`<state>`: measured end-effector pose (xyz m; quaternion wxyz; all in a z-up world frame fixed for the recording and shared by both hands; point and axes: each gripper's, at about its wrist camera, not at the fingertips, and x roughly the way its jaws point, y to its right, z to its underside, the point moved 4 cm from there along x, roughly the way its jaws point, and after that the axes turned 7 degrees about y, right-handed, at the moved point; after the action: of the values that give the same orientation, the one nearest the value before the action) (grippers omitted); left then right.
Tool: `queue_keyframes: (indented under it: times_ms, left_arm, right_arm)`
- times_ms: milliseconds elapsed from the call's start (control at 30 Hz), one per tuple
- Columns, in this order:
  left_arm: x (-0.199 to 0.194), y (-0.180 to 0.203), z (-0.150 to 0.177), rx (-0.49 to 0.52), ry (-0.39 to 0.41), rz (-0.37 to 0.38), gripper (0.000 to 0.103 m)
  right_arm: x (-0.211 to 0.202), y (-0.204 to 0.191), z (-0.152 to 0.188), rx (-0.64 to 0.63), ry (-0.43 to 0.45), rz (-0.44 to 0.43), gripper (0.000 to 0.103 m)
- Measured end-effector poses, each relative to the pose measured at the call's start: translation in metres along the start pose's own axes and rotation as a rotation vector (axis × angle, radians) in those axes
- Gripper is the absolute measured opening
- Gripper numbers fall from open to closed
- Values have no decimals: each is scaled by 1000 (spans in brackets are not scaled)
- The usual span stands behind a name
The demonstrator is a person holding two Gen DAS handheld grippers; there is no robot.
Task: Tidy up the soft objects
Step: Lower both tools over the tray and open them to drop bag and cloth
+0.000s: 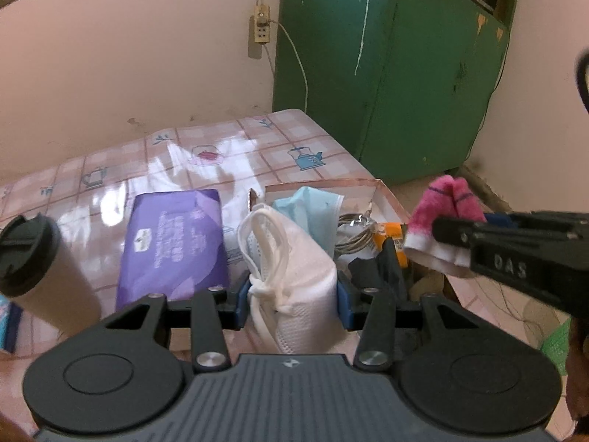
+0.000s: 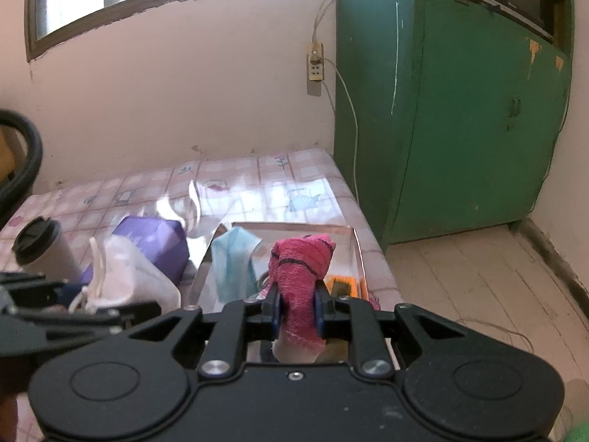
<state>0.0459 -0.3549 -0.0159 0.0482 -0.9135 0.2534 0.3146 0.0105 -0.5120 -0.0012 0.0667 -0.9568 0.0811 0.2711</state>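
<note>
1 blue face mask already lies in the tray on the counter. Left gripper pinches a white mask, right gripper a pink sock, both near the tray, not yet placed.

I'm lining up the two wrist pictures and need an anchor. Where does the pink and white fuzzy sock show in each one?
Left wrist view: pink and white fuzzy sock at right of centre, clamped in the right gripper coming in from the right edge.
Right wrist view: sock at lower centre, standing up between that gripper's blue pads.
Shared landmark: light blue face mask in the shiny metal tray.
</note>
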Motion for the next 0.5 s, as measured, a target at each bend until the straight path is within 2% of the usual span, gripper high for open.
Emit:
queue_keyframes:
  times_ms: [233,300,333,400,433,467,500]
  left_arm:
    - [22,17,-9,6,17,69,47]
    - [29,22,-9,9,20,100,49]
    - [32,23,-8,4,24,118,52]
    - [36,23,-6,-3,26,129,73]
    - [36,22,-5,-12,34,129,75]
    - [35,21,-4,-16,40,133,77]
    - [36,20,-3,-15,40,129,77]
  right_arm:
    - [37,8,-13,17,-16,-9,24]
    - [45,9,-16,27,-13,-12,30]
    - [50,9,-17,37,-11,-24,38]
    - [58,10,-18,59,-12,-39,50]
    - [61,10,-19,70,-10,-45,61]
    - [63,11,-19,81,-7,-52,66]
    - [64,12,-19,94,-4,-60,66]
